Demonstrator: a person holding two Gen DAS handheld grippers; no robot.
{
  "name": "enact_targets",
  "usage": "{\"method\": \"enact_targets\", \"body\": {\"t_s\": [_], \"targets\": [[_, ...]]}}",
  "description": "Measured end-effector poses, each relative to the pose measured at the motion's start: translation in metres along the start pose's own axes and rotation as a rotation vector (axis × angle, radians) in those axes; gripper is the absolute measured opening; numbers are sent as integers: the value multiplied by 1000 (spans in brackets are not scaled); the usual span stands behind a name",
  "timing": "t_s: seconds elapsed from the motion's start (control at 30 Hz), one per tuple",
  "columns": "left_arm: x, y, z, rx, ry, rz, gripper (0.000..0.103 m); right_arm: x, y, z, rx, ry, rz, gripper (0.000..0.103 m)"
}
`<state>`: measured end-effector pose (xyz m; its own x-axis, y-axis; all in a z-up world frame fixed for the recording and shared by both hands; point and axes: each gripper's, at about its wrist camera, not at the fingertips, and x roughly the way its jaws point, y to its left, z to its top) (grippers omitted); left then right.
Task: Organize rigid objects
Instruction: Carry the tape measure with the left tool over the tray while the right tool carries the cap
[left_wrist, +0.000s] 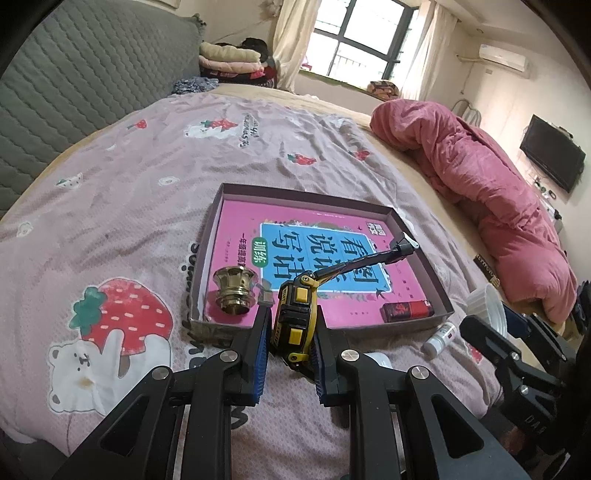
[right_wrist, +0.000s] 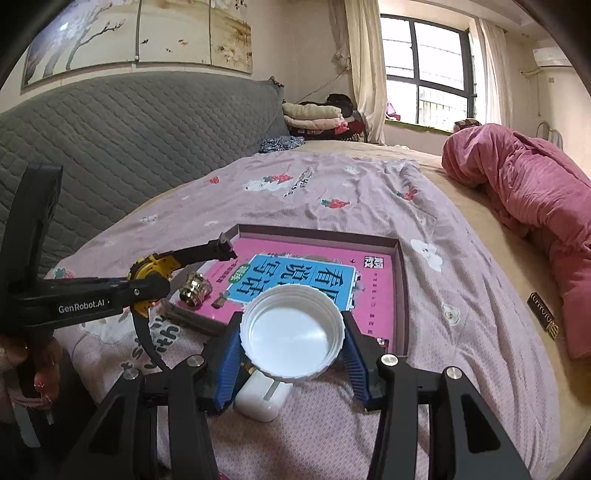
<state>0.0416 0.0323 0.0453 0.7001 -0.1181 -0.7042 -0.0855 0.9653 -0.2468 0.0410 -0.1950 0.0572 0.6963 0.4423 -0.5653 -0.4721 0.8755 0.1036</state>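
A shallow cardboard tray (left_wrist: 424, 258) lies on the strawberry-print bedsheet with a pink book (left_wrist: 236, 236) flat inside it. On the book sit a brass knob (left_wrist: 234, 291) at the near left and a red lighter (left_wrist: 406, 309) at the near right. My left gripper (left_wrist: 291, 317) is shut on a yellow-and-black tape measure (left_wrist: 295, 310), held over the tray's near edge with its black strap (left_wrist: 369, 260) reaching across the book. My right gripper (right_wrist: 291, 321) is shut on a white ribbed cap (right_wrist: 291, 332), open side up, just short of the tray's near edge (right_wrist: 400, 295).
A white earbud case (right_wrist: 262, 400) lies on the sheet under the cap. A small white bottle (left_wrist: 439, 338) rests near the tray's near right corner. A pink quilt (left_wrist: 498, 192) is bunched at the right, and a grey quilted headboard (left_wrist: 74, 81) runs along the left.
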Motion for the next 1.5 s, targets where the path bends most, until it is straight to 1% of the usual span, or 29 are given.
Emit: {"method": "enact_targets", "body": {"t_s": [0.33, 0.63, 0.9, 1.13, 1.37, 1.5], "targets": [[-6, -1, 15, -19, -22, 4, 20, -6, -6, 14, 10, -29, -18, 50], [-13, -6, 30, -26, -51, 7, 20, -12, -12, 34, 17, -69, -39, 50], [-8, -9, 43, -54, -61, 24, 20, -11, -14, 38, 25, -78, -48, 50], [-2, -9, 54, -73, -71, 21, 20, -6, -17, 42, 31, -76, -50, 50], [3, -8, 59, -76, -68, 21, 20, 0, -17, 46, 27, -75, -46, 50], [11, -8, 60, -72, -52, 22, 20, 7, -18, 51, 30, -71, -45, 50]]}}
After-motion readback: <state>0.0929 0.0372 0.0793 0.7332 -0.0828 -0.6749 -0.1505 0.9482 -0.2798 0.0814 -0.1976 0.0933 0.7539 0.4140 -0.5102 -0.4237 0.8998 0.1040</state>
